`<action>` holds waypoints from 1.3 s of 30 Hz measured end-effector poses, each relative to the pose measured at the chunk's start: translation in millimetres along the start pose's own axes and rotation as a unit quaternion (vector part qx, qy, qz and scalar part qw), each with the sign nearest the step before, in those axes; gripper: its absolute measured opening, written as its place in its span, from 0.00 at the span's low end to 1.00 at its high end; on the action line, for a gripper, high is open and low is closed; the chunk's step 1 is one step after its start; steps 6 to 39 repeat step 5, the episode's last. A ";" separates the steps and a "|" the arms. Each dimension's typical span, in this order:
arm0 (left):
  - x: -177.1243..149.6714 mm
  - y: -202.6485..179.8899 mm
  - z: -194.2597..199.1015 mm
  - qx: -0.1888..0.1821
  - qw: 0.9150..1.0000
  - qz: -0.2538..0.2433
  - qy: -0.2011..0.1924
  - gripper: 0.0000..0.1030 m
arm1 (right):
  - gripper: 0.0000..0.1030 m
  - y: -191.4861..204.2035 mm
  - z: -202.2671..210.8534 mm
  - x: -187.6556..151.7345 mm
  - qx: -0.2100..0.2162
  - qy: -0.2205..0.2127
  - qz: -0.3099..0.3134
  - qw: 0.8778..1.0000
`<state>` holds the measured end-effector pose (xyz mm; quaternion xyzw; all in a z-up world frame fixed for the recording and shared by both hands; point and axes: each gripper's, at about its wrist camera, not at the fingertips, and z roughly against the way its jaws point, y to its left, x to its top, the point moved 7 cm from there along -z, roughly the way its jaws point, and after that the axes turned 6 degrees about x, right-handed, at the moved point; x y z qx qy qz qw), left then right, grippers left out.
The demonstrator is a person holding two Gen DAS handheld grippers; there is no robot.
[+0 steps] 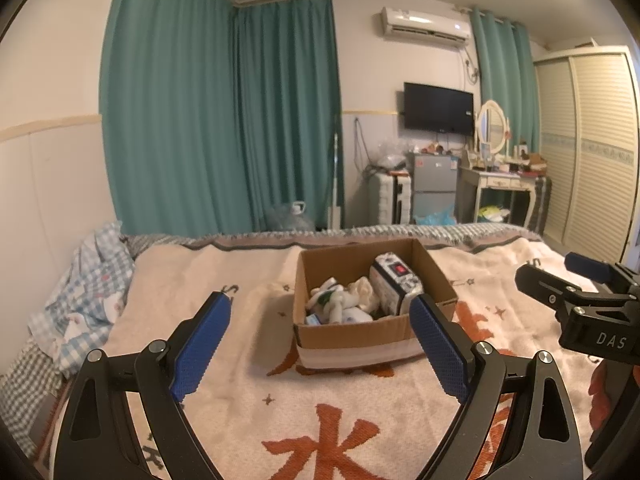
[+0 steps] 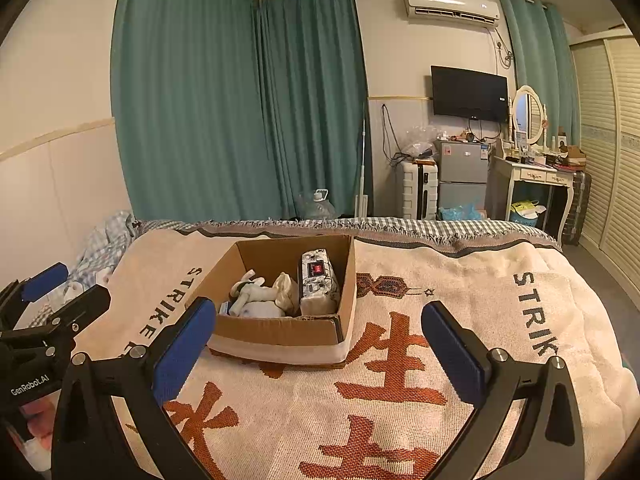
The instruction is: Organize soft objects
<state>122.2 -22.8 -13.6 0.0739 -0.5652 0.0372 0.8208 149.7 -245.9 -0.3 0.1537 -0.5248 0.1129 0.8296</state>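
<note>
An open cardboard box (image 1: 436,268) (image 2: 280,330) stands on the bed's cream blanket (image 1: 240,280) (image 2: 460,280). Inside it lie a white plush toy (image 1: 334,300) (image 2: 256,290), a cream cloth (image 1: 366,290) (image 2: 286,286) and a patterned tissue pack (image 1: 394,280) (image 2: 318,280). My left gripper (image 1: 320,318) is open and empty, held above the blanket just in front of the box. My right gripper (image 2: 320,322) is open and empty, in front of the box and to its right. Each gripper shows at the edge of the other's view: the right (image 1: 560,280), the left (image 2: 60,292).
A blue checked quilt (image 1: 88,292) (image 2: 104,244) is bunched at the bed's left edge by the wall. Beyond the bed's far edge are teal curtains (image 1: 220,120), a water jug (image 2: 318,206), a suitcase (image 2: 418,190), a small fridge (image 2: 464,178) and a dressing table (image 2: 532,184).
</note>
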 end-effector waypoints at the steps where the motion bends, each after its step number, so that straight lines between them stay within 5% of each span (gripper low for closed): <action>1: 0.1 0.9 0.2 0.001 1.000 0.000 -0.001 0.90 | 1.00 -0.4 0.3 -0.3 0.000 0.000 -0.001 1.000; 39: -0.2 0.3 -2.1 -0.001 1.000 0.003 0.006 0.90 | 1.00 -1.7 0.4 -1.1 -0.001 -0.003 -0.001 1.000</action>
